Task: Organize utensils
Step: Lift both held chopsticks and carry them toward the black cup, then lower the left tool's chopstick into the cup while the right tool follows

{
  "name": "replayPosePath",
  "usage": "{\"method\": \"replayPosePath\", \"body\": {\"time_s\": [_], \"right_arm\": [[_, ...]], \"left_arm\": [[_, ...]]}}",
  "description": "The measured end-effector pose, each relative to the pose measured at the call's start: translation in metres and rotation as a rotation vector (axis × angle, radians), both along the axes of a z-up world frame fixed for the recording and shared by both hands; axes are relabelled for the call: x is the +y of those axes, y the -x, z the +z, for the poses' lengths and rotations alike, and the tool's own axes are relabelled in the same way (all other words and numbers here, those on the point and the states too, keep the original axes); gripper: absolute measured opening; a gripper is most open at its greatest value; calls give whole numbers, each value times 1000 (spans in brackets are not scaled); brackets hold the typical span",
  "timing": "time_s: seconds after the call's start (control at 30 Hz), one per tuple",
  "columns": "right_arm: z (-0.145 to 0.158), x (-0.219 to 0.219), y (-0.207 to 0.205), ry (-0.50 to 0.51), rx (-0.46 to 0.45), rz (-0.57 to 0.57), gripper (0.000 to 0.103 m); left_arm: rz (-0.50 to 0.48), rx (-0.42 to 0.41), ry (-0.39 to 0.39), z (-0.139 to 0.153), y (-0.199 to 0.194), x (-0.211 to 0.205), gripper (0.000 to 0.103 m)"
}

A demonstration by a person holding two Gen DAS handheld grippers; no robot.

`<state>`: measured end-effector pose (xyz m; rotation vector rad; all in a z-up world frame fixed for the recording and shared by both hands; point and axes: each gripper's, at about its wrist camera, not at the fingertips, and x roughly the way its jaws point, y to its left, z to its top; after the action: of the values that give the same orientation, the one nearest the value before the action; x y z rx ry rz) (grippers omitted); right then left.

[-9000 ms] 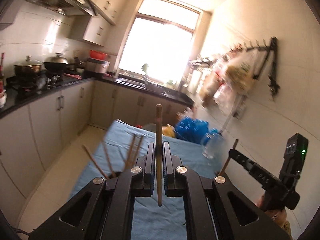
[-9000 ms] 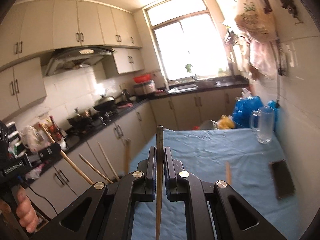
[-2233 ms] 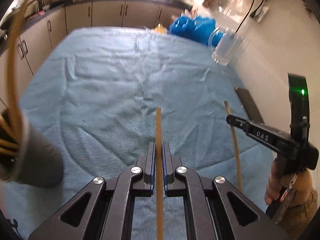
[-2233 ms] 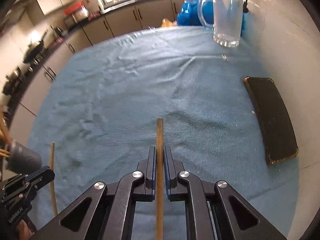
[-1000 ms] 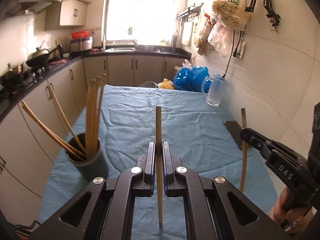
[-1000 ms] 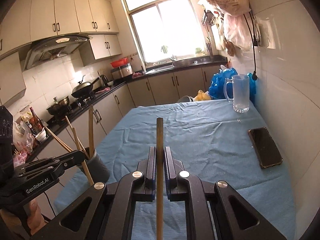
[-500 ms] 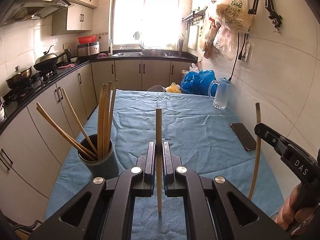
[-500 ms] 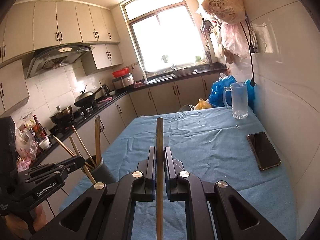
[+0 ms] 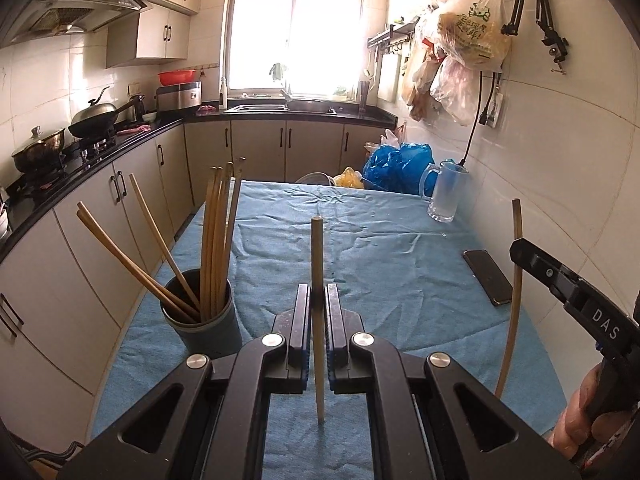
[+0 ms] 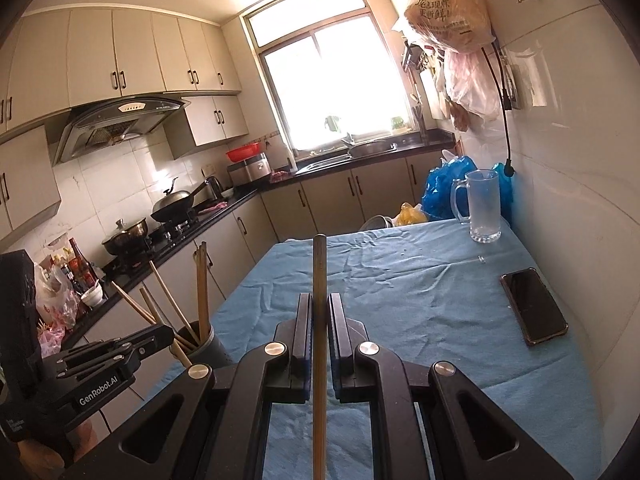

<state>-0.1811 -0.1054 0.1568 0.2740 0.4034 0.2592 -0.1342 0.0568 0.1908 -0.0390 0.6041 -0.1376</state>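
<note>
Chopstick (image 9: 317,320) clamped upright in left gripper (image 9: 317,322), holder (image 9: 200,320) nearby.

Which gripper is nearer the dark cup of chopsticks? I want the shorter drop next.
Left. The left gripper sits just right of the cup; the right gripper is farther right, toward the phone.

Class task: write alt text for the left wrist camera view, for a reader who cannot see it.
The left gripper is shut on an upright wooden chopstick above a blue-clothed table. To its left a dark cup holds more chopsticks; at right the right gripper holds another chopstick, beyond it a phone and a glass mug.
</note>
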Motion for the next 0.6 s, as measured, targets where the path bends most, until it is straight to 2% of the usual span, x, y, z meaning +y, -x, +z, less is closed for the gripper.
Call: {"method": "replayPosePath", "body": {"time_s": [0.6], "right_arm": [[7,32,-25,18,1,37,8]], "left_arm": [[-13,2,54,1,-8,19,6]]}}
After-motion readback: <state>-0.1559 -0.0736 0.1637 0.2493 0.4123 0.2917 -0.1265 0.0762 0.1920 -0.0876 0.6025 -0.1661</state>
